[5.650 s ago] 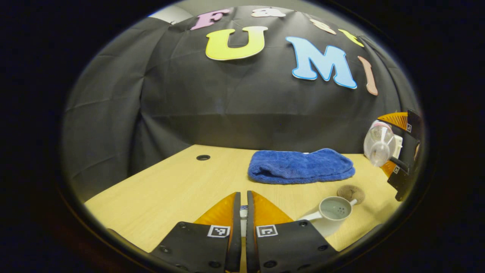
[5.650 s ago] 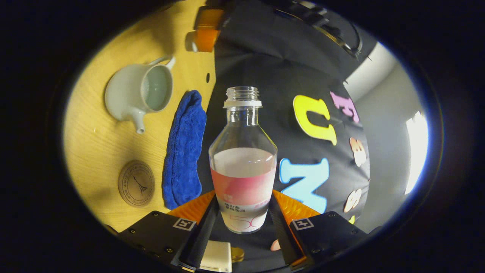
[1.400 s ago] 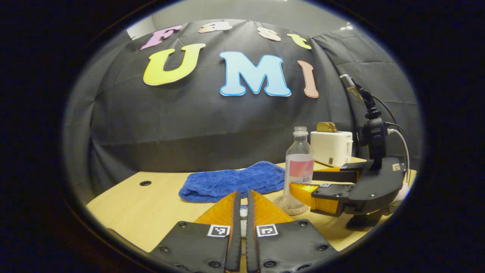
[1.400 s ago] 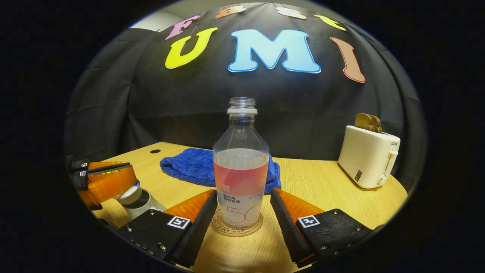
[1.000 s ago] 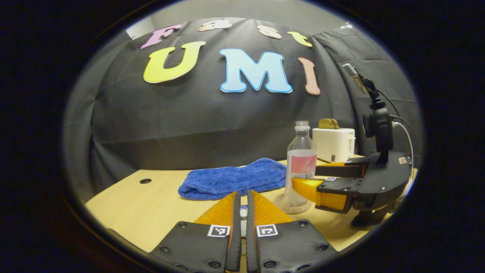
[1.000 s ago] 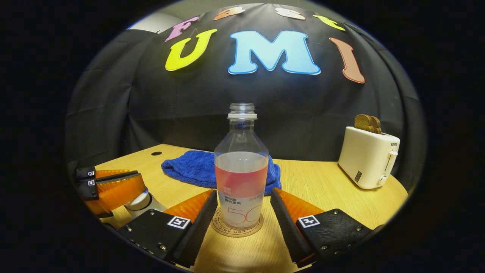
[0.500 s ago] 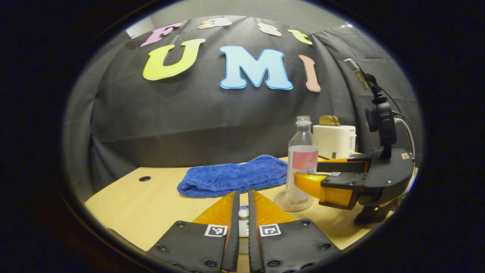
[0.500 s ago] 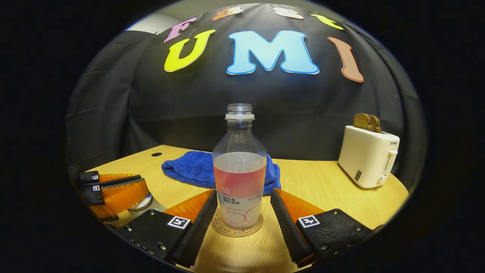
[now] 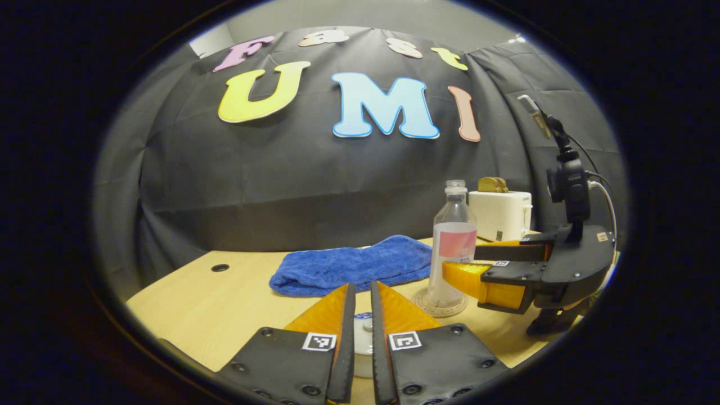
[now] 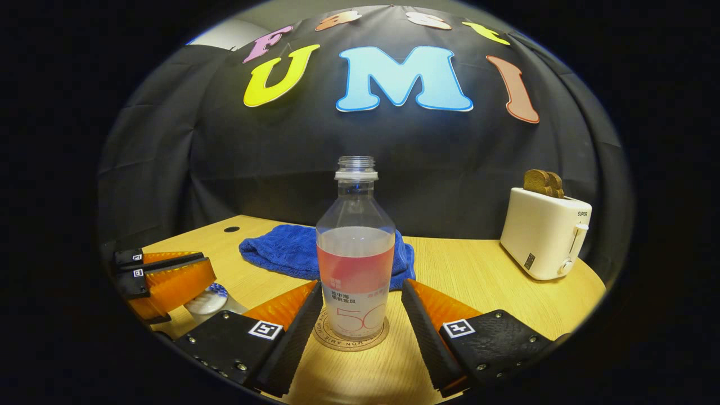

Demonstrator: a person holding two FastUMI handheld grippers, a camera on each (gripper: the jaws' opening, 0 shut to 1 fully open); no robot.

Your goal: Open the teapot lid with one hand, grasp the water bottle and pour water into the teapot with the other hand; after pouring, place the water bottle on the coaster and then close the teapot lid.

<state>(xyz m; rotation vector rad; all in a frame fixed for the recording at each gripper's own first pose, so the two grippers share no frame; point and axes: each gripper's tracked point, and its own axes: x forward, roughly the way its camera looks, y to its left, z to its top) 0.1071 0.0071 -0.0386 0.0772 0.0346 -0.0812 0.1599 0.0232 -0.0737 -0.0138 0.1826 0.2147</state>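
Observation:
The clear water bottle (image 10: 355,264), part full with a pink label and no cap, stands upright on the round coaster (image 10: 354,344). My right gripper (image 10: 360,284) is open, one finger on each side of the bottle with a small gap. In the left gripper view the bottle (image 9: 453,247), coaster (image 9: 441,306) and right gripper (image 9: 458,261) are at the right. My left gripper (image 9: 361,287) has its fingers slightly parted over the white teapot lid (image 9: 363,343). In the right gripper view the lid (image 10: 207,304) rests on the mostly hidden teapot (image 10: 235,307) beneath the left gripper (image 10: 207,264).
A blue towel (image 10: 281,250) lies behind the bottle on the wooden table (image 10: 478,275). At the far right stands a white toaster (image 10: 543,233) with bread in it. A cable hole (image 9: 220,268) is at the table's back left.
The bottle went from tilted in my right gripper to standing on the coaster, and the right fingers parted from it. My left gripper lowered the lid, and its fingers have widened slightly in the last second.

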